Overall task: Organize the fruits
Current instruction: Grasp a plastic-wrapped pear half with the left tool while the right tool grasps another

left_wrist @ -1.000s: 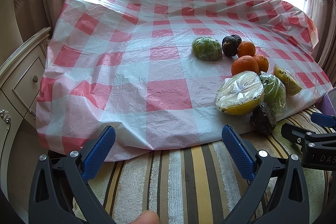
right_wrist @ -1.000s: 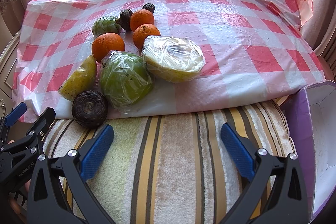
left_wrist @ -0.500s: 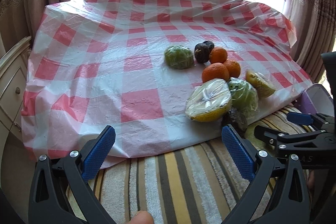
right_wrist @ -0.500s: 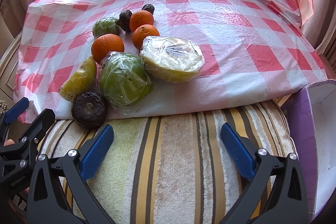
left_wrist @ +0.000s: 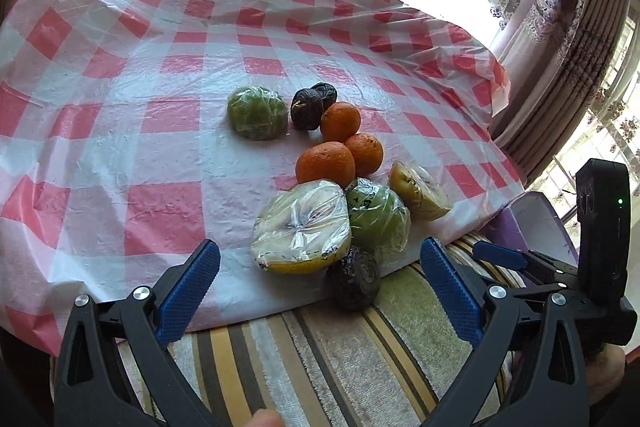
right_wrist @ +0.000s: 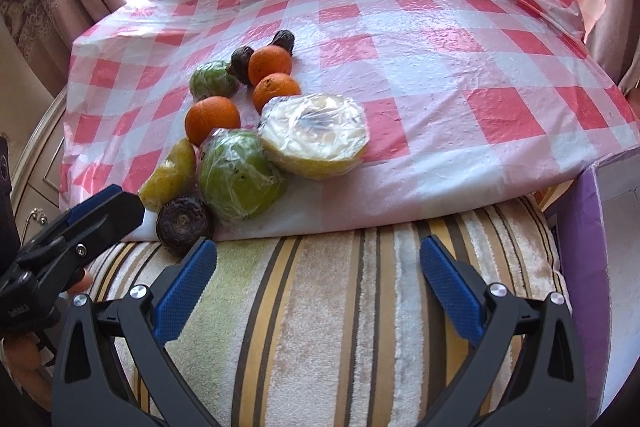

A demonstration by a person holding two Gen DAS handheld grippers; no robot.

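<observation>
Both grippers are just hanging low over the striped towel (right_wrist: 320, 307), pointing forward at the fruit pile. The left gripper (left_wrist: 320, 291) has its blue pads spread wide with nothing between them, and the right gripper (right_wrist: 318, 287) is the same deal, wide and empty. From the right wrist view you can see the left one poking in at the lower left, right beside the dark round fruit (right_wrist: 183, 223).

The fruit is bunched on the near part of the red-and-white checked plastic cloth (left_wrist: 168, 163) covering the surface. Closest to the edge is a plastic-wrapped cut yellow fruit (left_wrist: 302, 227), touching a wrapped green fruit (left_wrist: 378, 215), with the dark round one half off the cloth onto the towel. A yellow wedge (left_wrist: 418, 193) sits on the far side of the green one. Behind them are three oranges (left_wrist: 326, 163) in a loose line, then two small dark wrinkly fruits (left_wrist: 306, 107) and another wrapped green fruit (left_wrist: 258, 113).

A purple box (right_wrist: 588, 227) stands at the right edge of the towel, just beside the cloth. Curtains (left_wrist: 560, 7) and bright windows behind everything.
</observation>
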